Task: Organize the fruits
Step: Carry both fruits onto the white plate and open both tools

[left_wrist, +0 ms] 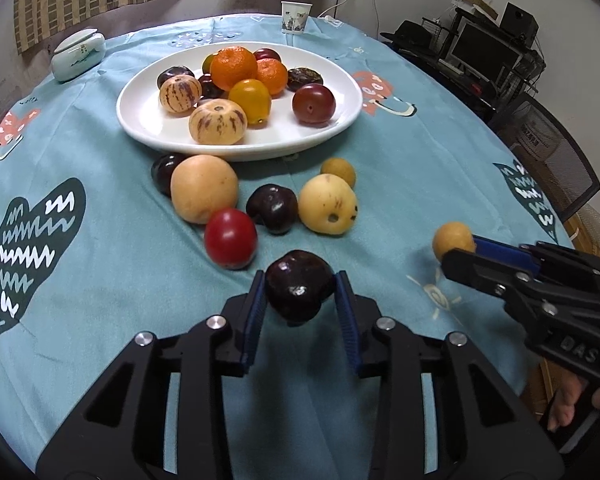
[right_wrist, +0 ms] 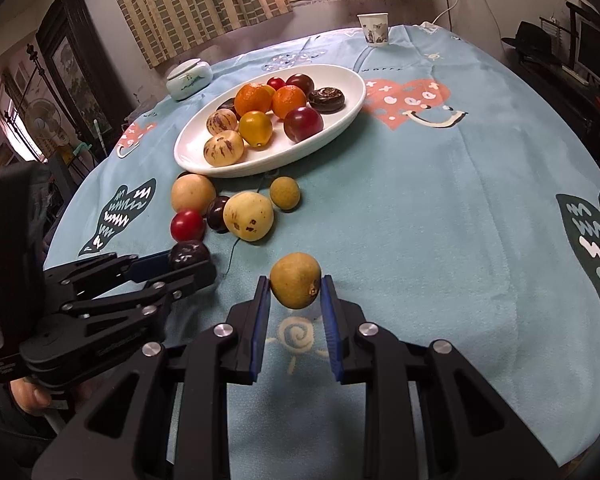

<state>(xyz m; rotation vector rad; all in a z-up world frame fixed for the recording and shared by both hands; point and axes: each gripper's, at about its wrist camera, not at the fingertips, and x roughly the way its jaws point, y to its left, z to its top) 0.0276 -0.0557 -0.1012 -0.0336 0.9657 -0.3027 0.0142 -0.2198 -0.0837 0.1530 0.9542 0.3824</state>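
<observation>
Holding one fruit apiece, both grippers hung low over the blue cloth [left_wrist: 80, 152]. The left gripper [left_wrist: 300, 294] had its pads pinched on a dark plum [left_wrist: 298, 290], taken across its widest part; the plum seemed to be lifted off the cloth, though that was hard to tell. The right gripper [right_wrist: 295, 287] was clamped narrow on a small tan fruit [right_wrist: 295, 280], likewise across its middle.

The white plate [left_wrist: 140, 120] sat at twelve o'clock from the left gripper, already carrying oranges, striped melons and plums. Between gripper and plate lay the loose fruits: a red tomato [left_wrist: 230, 238] at eleven o'clock, another dark plum [left_wrist: 272, 208] straight ahead, a pale pear [left_wrist: 327, 204] at one o'clock, and a larger tan pear [left_wrist: 204, 194] beyond the tomato.

I judged the plum light, smooth-skinned and glossy, so likely to slip or roll if gripped off-centre, and soft enough to bruise under hard pressure. The centred hold on its equator looked right. The tan fruit seemed firmer and rougher, so less likely to slide. Both would roll once set on the plate's shallow slope.
</observation>
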